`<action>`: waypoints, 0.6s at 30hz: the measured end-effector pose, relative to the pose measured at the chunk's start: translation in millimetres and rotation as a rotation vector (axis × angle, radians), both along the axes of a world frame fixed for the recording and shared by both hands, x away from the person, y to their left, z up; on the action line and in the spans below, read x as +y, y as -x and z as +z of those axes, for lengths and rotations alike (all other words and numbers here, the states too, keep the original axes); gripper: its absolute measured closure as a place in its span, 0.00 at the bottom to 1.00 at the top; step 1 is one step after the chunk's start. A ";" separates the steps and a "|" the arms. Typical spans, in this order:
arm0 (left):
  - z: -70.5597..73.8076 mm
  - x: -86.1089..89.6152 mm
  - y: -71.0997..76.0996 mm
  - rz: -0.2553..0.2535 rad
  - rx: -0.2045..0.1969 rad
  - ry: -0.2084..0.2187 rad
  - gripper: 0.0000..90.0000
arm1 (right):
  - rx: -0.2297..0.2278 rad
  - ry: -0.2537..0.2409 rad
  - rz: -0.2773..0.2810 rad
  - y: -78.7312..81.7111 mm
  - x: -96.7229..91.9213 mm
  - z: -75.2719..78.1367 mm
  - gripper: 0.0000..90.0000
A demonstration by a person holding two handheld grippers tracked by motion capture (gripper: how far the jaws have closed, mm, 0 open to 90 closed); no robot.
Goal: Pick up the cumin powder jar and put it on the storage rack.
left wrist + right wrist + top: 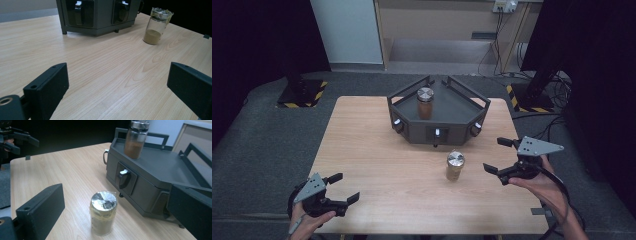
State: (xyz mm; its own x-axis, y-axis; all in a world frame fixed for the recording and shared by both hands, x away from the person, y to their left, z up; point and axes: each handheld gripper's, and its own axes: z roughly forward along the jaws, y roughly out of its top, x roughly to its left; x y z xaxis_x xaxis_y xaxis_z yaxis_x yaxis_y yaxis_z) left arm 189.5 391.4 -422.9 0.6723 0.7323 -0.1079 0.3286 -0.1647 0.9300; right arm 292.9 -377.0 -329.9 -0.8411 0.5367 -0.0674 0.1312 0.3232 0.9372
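Right gripper (500, 160), jaws wide and empty, sits just right of a jar (455, 165); left gripper (343, 187) likewise gapes empty, near left.

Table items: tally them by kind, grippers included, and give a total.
Spice jars: 2, one on the table, one on the rack
Dark grey rack: 1
Handheld grippers: 2, left gripper and right gripper, both open
Total: 5

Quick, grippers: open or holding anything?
Left gripper: open, fingers empty.
Right gripper: open, empty, beside the jar.
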 end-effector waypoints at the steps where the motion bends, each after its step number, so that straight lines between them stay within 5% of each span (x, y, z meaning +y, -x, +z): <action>1: 0.0 0.0 0.0 0.000 0.001 0.000 0.03 | 0.003 0.000 0.002 -3.0 1.9 -1.1 0.02; 18: -0.3 0.4 -0.3 -0.003 0.004 0.004 0.03 | 0.095 0.037 0.061 -51.6 31.5 -37.1 0.06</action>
State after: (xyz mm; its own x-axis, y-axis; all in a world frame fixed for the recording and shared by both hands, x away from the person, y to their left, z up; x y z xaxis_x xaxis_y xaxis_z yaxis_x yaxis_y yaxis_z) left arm 189.8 391.9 -423.2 0.6741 0.7299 -0.1133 0.3320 -0.1624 0.9292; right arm 344.5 -345.5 -367.0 -0.8755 0.4832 -0.0047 0.1980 0.3676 0.9087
